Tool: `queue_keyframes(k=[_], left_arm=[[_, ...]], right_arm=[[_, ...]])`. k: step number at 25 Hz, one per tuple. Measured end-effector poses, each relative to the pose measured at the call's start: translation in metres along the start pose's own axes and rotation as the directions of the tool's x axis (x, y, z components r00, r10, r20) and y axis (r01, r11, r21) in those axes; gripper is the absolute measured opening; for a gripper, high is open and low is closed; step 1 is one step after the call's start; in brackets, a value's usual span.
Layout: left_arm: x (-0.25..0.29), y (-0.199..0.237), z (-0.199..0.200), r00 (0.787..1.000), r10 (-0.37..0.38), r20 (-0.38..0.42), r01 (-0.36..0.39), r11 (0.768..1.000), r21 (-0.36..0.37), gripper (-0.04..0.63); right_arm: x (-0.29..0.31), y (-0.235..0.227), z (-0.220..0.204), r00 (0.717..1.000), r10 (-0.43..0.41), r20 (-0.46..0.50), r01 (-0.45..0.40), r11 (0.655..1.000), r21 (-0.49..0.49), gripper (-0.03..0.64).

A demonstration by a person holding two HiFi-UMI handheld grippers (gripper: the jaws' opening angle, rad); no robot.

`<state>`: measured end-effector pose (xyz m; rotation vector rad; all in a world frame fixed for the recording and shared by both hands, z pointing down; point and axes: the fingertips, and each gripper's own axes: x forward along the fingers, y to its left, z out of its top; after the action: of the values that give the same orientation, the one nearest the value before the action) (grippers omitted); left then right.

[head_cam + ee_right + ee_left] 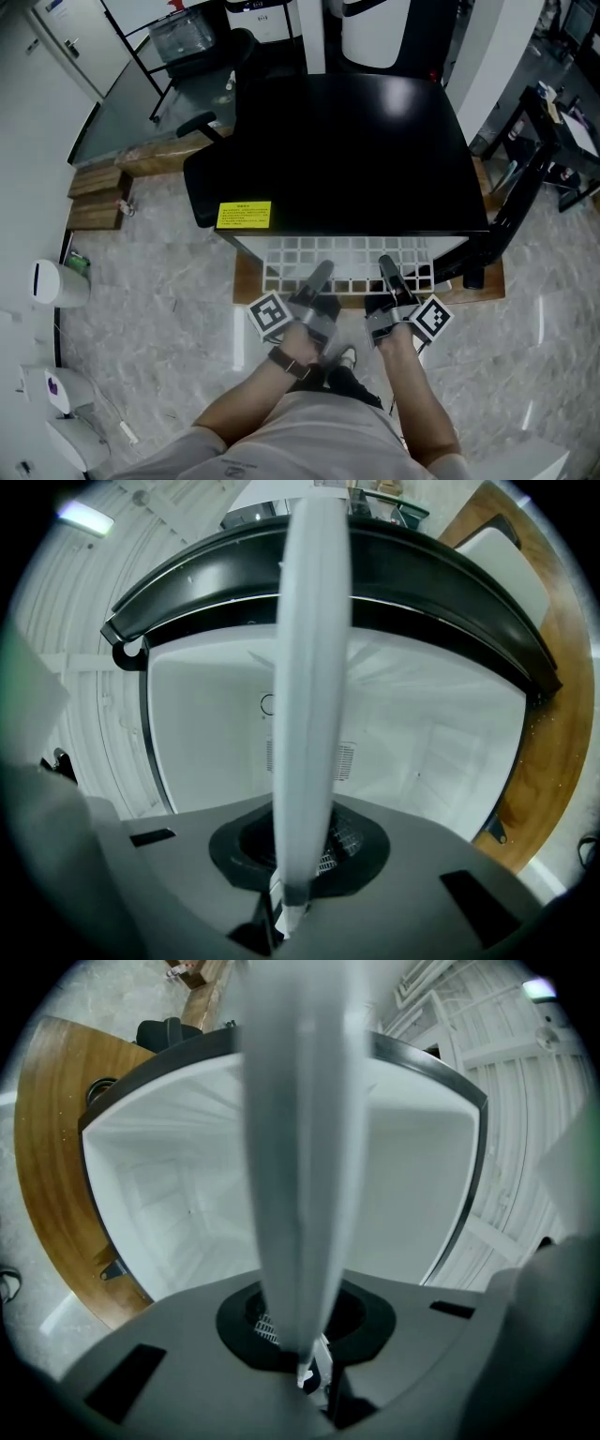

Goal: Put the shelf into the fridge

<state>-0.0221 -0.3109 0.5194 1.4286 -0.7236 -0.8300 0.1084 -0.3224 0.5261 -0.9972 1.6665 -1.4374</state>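
Left gripper (322, 270), right gripper (385, 264): jaws pressed together, each clamped on the front edge of the shelf (347, 253). The shelf juts from the front of the fridge (356, 150), partly inside. Only the gripper views show the white cavity (178, 1194) and the open door (511, 1101); there the closed jaws hide nearly all of the shelf. In the head view the fridge's black top covers the cavity.

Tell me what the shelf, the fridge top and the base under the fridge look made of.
The shelf is a matt white grid, probably plastic or coated wire; I can't tell which. The fridge top is smooth black with faint highlights, likely painted metal or plastic. The base looks like wood: warm brown with a smooth finish.
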Motion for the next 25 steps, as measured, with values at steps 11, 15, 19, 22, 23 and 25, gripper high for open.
queue_keyframes(k=[11, 15, 19, 22, 23, 25], left_arm=[[0.029, 0.001, 0.02, 1.0, -0.016, -0.006, 0.016, 1.0, 0.017, 0.026], [0.033, 0.002, 0.025, 1.0, -0.03, -0.004, 0.03, 0.999, 0.026, 0.026], [0.038, 0.002, 0.028, 0.999, -0.035, -0.005, 0.035, 0.999, 0.04, 0.026], [0.046, 0.0, 0.033, 0.999, -0.036, -0.004, 0.036, 0.999, 0.04, 0.026], [0.048, 0.0, 0.034, 0.999, -0.035, -0.004, 0.036, 0.999, 0.038, 0.026], [0.051, 0.0, 0.035, 0.999, -0.034, -0.002, 0.034, 0.999, 0.035, 0.026]], right_arm=[[0.032, -0.001, 0.016, 1.0, 0.012, 0.009, -0.011, 1.0, -0.02, 0.048], [0.039, -0.003, 0.017, 1.0, 0.012, 0.01, -0.011, 1.0, -0.028, 0.049], [0.043, -0.004, 0.02, 1.0, 0.01, 0.016, -0.009, 1.0, -0.028, 0.049], [0.05, -0.002, 0.023, 1.0, 0.011, 0.023, -0.01, 1.0, -0.023, 0.049], [0.053, -0.001, 0.025, 1.0, 0.014, 0.026, -0.013, 1.0, -0.02, 0.049], [0.056, -0.001, 0.027, 0.999, 0.017, 0.031, -0.016, 1.0, -0.016, 0.049]])
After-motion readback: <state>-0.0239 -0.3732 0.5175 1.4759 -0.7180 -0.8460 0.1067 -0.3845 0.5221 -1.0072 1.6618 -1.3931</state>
